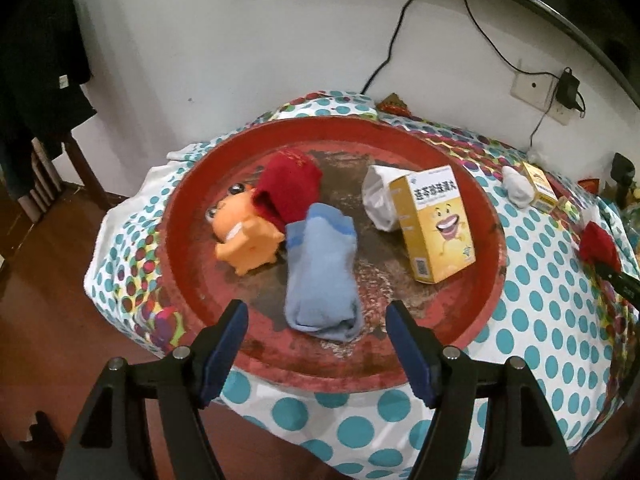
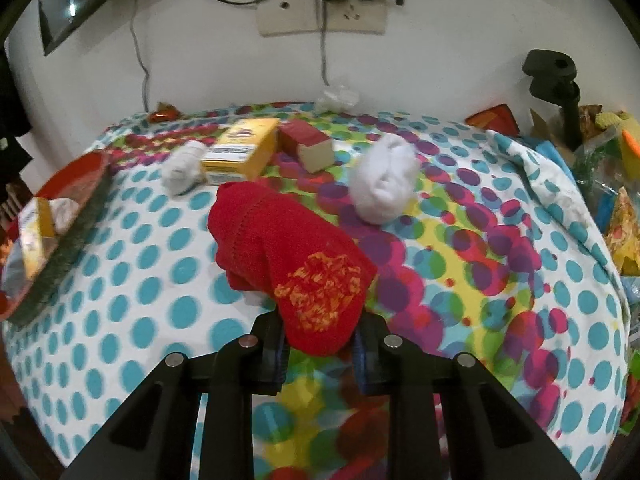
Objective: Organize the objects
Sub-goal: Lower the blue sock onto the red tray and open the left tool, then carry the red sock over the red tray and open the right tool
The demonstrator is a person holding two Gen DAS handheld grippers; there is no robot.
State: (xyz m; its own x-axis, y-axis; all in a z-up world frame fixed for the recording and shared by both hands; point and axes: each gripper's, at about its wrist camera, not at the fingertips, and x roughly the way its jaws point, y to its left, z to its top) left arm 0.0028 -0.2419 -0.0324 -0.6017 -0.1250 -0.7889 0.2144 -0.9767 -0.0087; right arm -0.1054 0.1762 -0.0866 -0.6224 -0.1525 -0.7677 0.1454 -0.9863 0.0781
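A round red tray [image 1: 192, 216] holds a blue sock [image 1: 320, 276], a red sock [image 1: 288, 192], an orange toy [image 1: 244, 236], a white sock [image 1: 378, 200] and a yellow box [image 1: 436, 224]. My left gripper [image 1: 316, 320] is open and empty, its jaws on either side of the blue sock's near end. My right gripper [image 2: 320, 344] is shut on a red sock [image 2: 292, 264] with an orange print, held just above the dotted cloth. In the left wrist view that red sock [image 1: 598, 246] shows at the far right.
On the dotted tablecloth [image 2: 140, 280] lie two white socks [image 2: 384, 184] [image 2: 182, 168], a yellow box [image 2: 244, 148] and a red-and-cream block [image 2: 308, 144]. The tray's edge [image 2: 76, 216] is at left. Clutter and a black stand [image 2: 556, 88] fill the right. Wall socket and cables lie behind.
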